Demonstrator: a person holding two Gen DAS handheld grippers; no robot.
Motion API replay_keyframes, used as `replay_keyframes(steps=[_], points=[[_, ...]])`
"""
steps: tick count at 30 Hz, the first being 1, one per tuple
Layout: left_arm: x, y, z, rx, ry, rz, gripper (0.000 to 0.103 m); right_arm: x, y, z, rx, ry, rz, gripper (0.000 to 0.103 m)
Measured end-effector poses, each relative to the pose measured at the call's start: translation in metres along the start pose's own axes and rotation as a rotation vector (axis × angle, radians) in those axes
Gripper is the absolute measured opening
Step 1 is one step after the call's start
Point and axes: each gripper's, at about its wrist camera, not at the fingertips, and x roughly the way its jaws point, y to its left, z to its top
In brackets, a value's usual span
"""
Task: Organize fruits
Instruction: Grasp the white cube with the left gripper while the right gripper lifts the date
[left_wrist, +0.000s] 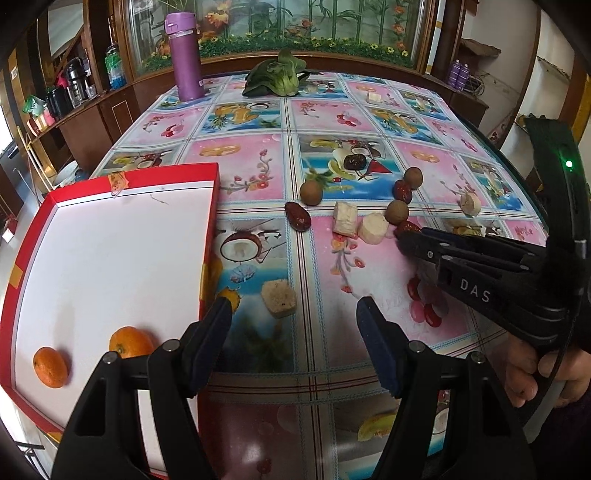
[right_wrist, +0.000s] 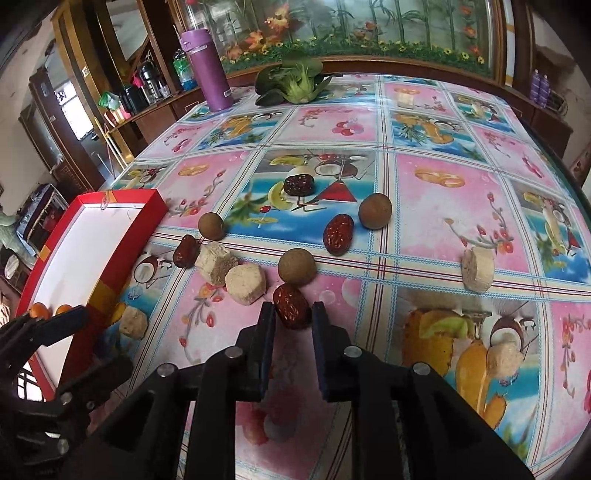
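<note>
A dark red date (right_wrist: 291, 306) lies on the fruit-print tablecloth with my right gripper (right_wrist: 293, 321) shut on it, one pad against each side. In the left wrist view the same gripper (left_wrist: 402, 238) reaches in from the right, its tip at that date (left_wrist: 408, 225). My left gripper (left_wrist: 295, 328) hovers open and empty over the cloth, beside the red box (left_wrist: 166, 177). Two oranges (left_wrist: 50, 366) (left_wrist: 129, 341) sit on the box's white floor. Three more dates (right_wrist: 338, 234) (right_wrist: 298, 184) (right_wrist: 185, 251) and three brown longans (right_wrist: 297, 266) (right_wrist: 375, 211) (right_wrist: 211, 225) lie scattered ahead.
Beige cake pieces (right_wrist: 245, 284) (right_wrist: 216, 266) (right_wrist: 478, 269) (left_wrist: 279, 299) lie among the fruit. A purple flask (right_wrist: 208, 70) and a green leafy vegetable (right_wrist: 295, 83) stand at the far edge. A hand (left_wrist: 528, 373) holds the right gripper. Wooden cabinets surround the table.
</note>
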Motion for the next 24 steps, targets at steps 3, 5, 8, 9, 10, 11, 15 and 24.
replay_keyframes(steps=[3,5,8,9,10,11,15,24], points=[[0.013,0.002,0.003,-0.007,0.028,0.009,0.062,-0.002,-0.007,-0.001,0.02,0.0,0.034,0.018],[0.02,0.003,0.004,-0.013,0.04,0.003,0.056,-0.003,-0.01,-0.002,0.021,0.001,0.041,0.018],[0.027,0.006,0.003,-0.024,0.05,-0.002,0.046,-0.004,-0.012,-0.003,0.021,0.002,0.047,0.018],[0.028,0.005,0.003,-0.017,0.044,0.0,0.044,-0.004,-0.012,-0.002,0.024,0.002,0.052,0.018],[0.028,0.004,0.003,-0.012,0.041,0.003,0.044,-0.004,-0.013,-0.002,0.026,0.002,0.054,0.018],[0.027,0.004,0.004,-0.009,0.038,0.004,0.042,-0.004,-0.013,-0.002,0.026,0.002,0.054,0.018],[0.027,0.006,0.004,0.0,0.02,0.007,0.032,-0.004,-0.012,-0.002,0.023,0.002,0.05,0.018],[0.02,0.006,-0.001,-0.001,-0.018,-0.005,0.025,-0.007,-0.01,-0.005,0.026,-0.002,0.011,0.018]])
